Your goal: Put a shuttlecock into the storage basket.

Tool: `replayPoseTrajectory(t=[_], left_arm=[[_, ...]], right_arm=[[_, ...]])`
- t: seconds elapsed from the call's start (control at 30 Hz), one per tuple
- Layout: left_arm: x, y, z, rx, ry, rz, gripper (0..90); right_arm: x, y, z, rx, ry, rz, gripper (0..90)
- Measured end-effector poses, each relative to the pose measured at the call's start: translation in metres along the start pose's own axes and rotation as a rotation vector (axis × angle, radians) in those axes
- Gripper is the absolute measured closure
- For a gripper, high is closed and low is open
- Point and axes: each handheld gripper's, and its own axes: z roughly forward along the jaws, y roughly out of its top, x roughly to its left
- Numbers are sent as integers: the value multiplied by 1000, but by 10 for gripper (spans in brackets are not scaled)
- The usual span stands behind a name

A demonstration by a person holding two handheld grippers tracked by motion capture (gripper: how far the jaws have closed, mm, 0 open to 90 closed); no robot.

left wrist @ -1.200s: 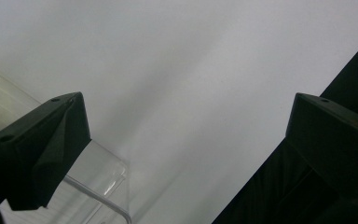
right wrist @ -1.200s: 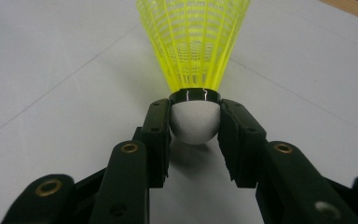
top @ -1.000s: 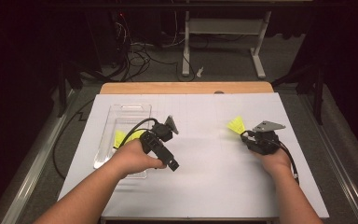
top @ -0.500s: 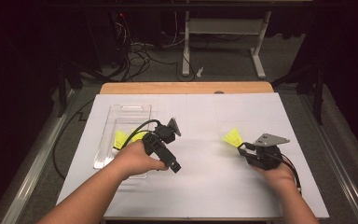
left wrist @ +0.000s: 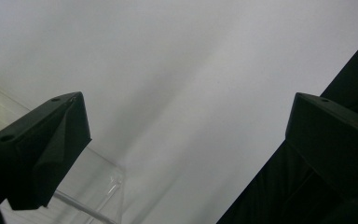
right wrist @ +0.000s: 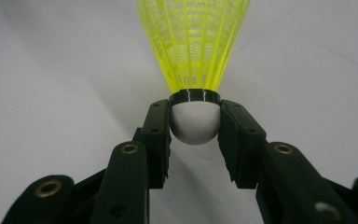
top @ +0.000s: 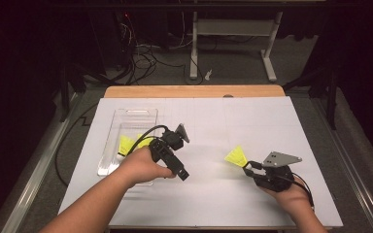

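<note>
While cables [top: 145, 56] tangle on dark floor, white table [top: 213, 121], clear tray [top: 126, 119]

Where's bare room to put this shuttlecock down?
Free: the white sheet between the clear tray and the right gripper, and the far right stretch. Crowded: the tray, holding yellow shuttlecocks, with the left gripper beside it.

A white-topped table [top: 272, 121] stands on grey floor [top: 233, 68] (cables [top: 145, 53] tangled), dark surroundings.
</note>
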Motion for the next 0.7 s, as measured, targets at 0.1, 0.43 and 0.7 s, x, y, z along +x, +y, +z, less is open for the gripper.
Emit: replayPoseTrajectory(t=[0.1,0.43,0.7], left_arm=[[0,-1,-1,2,0,-1,9],[-2,0,2,9,8,12,12],[-3,0,5,-2,6,9,16]], right_arm=[[7,1,0,-1,12,-10,664],[19,-2,1,-17,21,-27,664],[21,-5,-2,-33,34,-18,664]])
